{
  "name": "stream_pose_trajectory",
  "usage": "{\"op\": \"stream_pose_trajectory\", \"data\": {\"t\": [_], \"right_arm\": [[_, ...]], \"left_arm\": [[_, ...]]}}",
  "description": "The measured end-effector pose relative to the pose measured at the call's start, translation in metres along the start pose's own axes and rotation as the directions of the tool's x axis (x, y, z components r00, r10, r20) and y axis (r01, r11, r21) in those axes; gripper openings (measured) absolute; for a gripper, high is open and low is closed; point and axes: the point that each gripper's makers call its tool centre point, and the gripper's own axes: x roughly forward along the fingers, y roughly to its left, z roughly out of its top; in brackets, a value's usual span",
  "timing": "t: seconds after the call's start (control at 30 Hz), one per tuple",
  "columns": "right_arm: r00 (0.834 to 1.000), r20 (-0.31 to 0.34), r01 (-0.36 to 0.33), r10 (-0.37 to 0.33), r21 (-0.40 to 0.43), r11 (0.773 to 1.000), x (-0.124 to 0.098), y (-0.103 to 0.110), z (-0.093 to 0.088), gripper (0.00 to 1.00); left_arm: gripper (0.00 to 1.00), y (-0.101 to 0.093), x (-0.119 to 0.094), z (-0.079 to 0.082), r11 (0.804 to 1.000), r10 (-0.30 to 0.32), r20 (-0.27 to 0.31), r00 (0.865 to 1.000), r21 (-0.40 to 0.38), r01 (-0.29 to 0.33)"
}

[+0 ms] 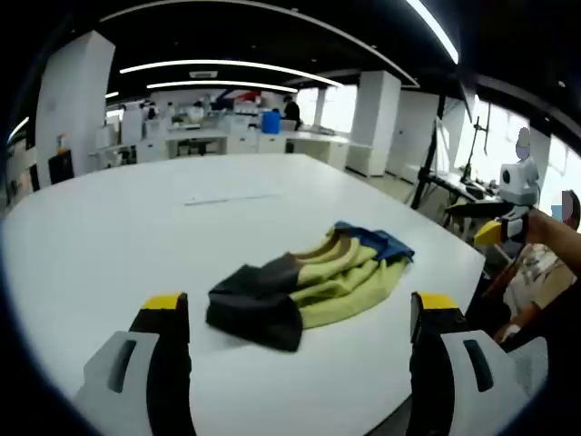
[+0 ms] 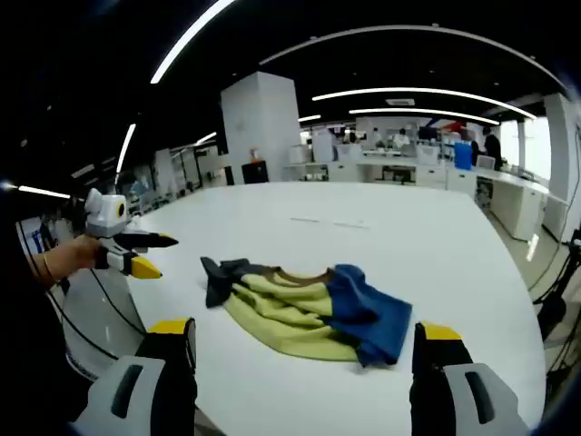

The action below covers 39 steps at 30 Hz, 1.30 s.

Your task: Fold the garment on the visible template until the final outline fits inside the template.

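A: Where is the garment (image 1: 309, 286) found?

B: It is seen crumpled on the white tabletop (image 1: 136, 236), near the edge closest to both cameras. No container is seen on the tabletop, and nothing is held in anything.

A: How is the garment laid out?

B: It is bunched into an elongated heap. In the left gripper view a dark grey part lies at the near end, yellow-green cloth in the middle and a blue part at the far end, so the long axis is run diagonally away from that camera. In the right gripper view the garment (image 2: 304, 313) is seen from the other side: the dark part is at the left end and the blue part at the right, nearer that camera.

A: What is shown around the garment?

B: Beyond it, a faint thin line (image 1: 231, 198) is marked on the tabletop. Whether this belongs to the template cannot be told.

A: And the grippers?

B: The left gripper (image 1: 300, 313) is held short of the garment with its fingers spread wide and nothing between them. The right gripper (image 2: 309, 336) is likewise held apart from the garment, fingers spread and empty. In the right gripper view the left gripper (image 2: 145, 254) is seen beside the tabletop, well left of the garment, held by a hand (image 2: 68, 257).
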Motion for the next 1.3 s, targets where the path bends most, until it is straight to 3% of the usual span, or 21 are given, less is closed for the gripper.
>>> {"op": "stream_pose_trajectory", "data": {"t": [0.13,0.4,0.7,1.3], "right_arm": [[1.0,0.001,0.009,-0.009,-0.01,1.0,0.0,-0.001,0.001,0.98],[1.0,-0.006,0.018,-0.018,-0.008,1.0,0.001,-0.002,-0.007,0.98],[1.0,-0.02,0.01,-0.009,0.011,1.0,0.003,-0.001,-0.016,0.97],[1.0,-0.008,0.012,-0.012,-0.015,1.0,0.012,-0.005,-0.006,0.89]], "left_arm": [[0.99,-0.001,-0.001,-0.001,1.0,-0.001,0.002,1.0,0.011,0.001],[0.99,-0.006,-0.002,-0.012,0.996,-0.015,-0.057,0.998,0.082,0.02],[0.98,-0.002,-0.002,-0.003,0.999,-0.028,-0.026,0.999,0.025,0.028],[0.91,0.01,0.0,0.0,1.0,-0.025,-0.008,1.0,0.004,0.025]]}}
